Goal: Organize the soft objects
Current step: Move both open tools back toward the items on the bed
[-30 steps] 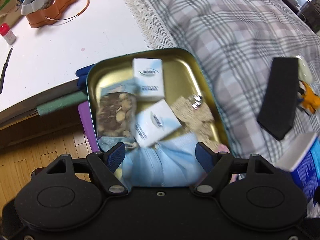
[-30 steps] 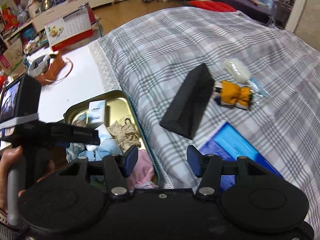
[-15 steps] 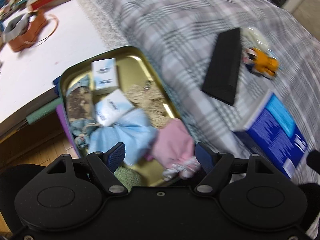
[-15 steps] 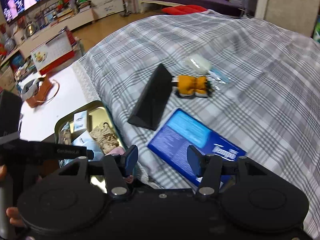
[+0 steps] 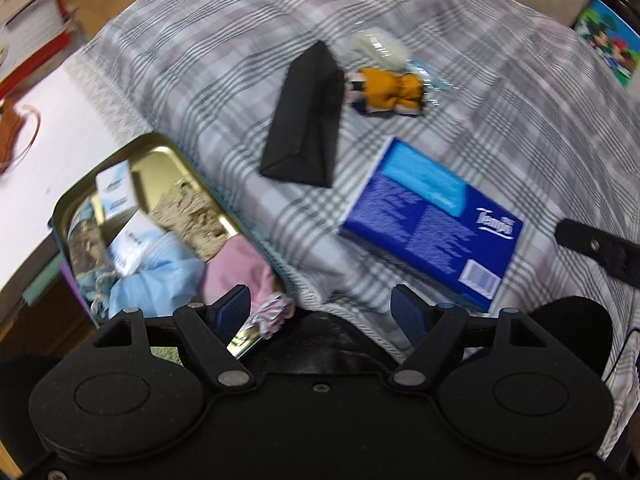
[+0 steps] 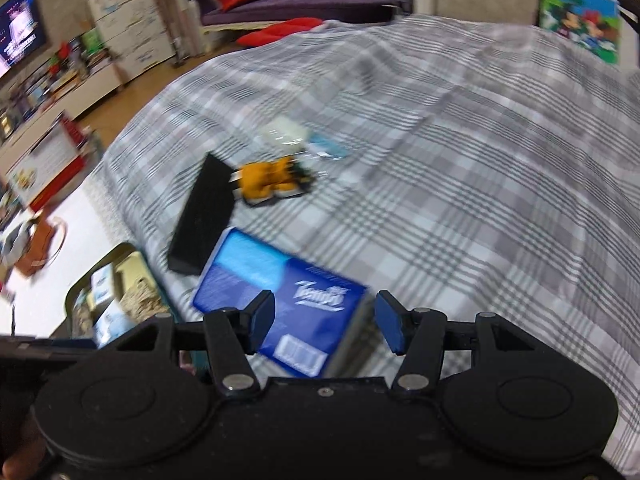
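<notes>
- A grey-and-white checked bed cover [image 5: 500, 92] spreads under everything, with a white tabletop [image 5: 44, 152] along its left edge.
- The left gripper [image 5: 322, 312] is held low over the near edge of the cover, its blue-padded fingers [image 5: 234, 312] spread wide apart and holding nothing.
- The right gripper [image 6: 324, 326] is held just above the near end of the tissue box, jaws apart and empty; whether the pads touch the box I cannot tell.
- A gold-lined oval metal tin [image 5: 158, 152] sits at the table's edge, holding a pale blue cloth bundle [image 5: 160, 280], a pink cloth [image 5: 240, 268], a beige knitted piece [image 5: 188, 216] and small white cartons [image 5: 116, 188].
- A dark blue flat tissue box [image 5: 432, 220] lies on the cover between tin and right gripper.
- A black triangular-section case [image 5: 308, 120] lies beyond the box.
- An orange soft toy [image 5: 388, 90] lies just beside the case's far end, with a pale plastic-wrapped packet [image 5: 380, 46] touching it behind.
</notes>
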